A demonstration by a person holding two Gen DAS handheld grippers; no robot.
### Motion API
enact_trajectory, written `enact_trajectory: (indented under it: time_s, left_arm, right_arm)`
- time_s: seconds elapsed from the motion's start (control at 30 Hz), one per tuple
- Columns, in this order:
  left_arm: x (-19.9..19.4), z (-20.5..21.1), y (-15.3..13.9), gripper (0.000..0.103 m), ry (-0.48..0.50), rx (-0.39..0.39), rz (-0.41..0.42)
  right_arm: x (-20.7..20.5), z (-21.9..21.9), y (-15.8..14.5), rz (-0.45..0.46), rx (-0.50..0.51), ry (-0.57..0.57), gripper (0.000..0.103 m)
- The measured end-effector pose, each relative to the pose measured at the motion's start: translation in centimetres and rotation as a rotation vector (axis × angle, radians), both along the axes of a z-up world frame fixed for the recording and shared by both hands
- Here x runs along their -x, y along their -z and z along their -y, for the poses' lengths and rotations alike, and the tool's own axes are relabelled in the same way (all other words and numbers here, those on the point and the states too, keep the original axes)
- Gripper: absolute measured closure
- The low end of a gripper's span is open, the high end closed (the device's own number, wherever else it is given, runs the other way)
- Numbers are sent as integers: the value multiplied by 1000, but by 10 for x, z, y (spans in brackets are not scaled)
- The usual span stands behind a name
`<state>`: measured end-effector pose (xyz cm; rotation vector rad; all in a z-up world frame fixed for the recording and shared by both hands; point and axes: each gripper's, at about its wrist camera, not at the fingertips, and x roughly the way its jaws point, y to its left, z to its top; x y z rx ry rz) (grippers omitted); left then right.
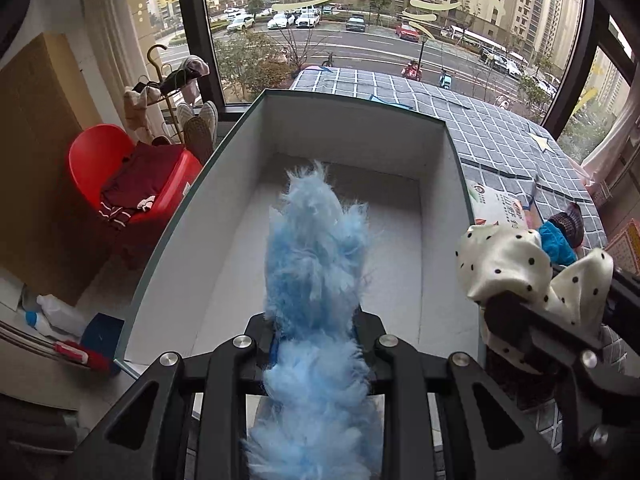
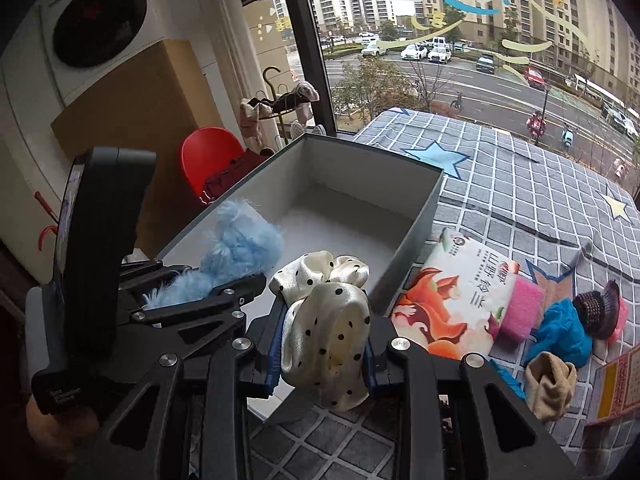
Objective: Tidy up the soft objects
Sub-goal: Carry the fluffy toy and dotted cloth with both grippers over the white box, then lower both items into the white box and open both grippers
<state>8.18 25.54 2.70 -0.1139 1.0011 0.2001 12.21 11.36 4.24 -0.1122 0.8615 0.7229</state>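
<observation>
Left wrist view: the left gripper (image 1: 316, 344) has its jaws clamped on a blue fluffy scrunchie (image 1: 316, 264), hanging over the open box (image 1: 436, 152) ahead.

Right wrist view: the right gripper (image 2: 324, 356) pinches a dotted scrunchie (image 2: 328, 328) just before the box's near edge. The carrying step looks nearly done; next, each should release inside.

— What stood by the window?
— A red chair (image 1: 96, 164) with dark red clothing (image 1: 134, 182) heaped on it, beside a gold rack (image 2: 276, 108) hung with socks.
— And on the checked cloth (image 2: 520, 184)?
— A printed packet (image 2: 456, 304) showing a fox — plus a washing machine (image 2: 92, 28) behind.
</observation>
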Motion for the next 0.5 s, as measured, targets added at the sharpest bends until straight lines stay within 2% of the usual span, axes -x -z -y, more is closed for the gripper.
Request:
enact_trajectory:
  time_s: [0.27, 0.5]
  left_arm:
    - [3, -16, 6, 75, -24, 24, -9]
    - [1, -27, 12, 75, -38, 9, -26]
  right_arm:
    - [-2, -20, 1, 7, 9, -36, 71]
    - [-11, -27, 7, 4, 26, -35, 71]
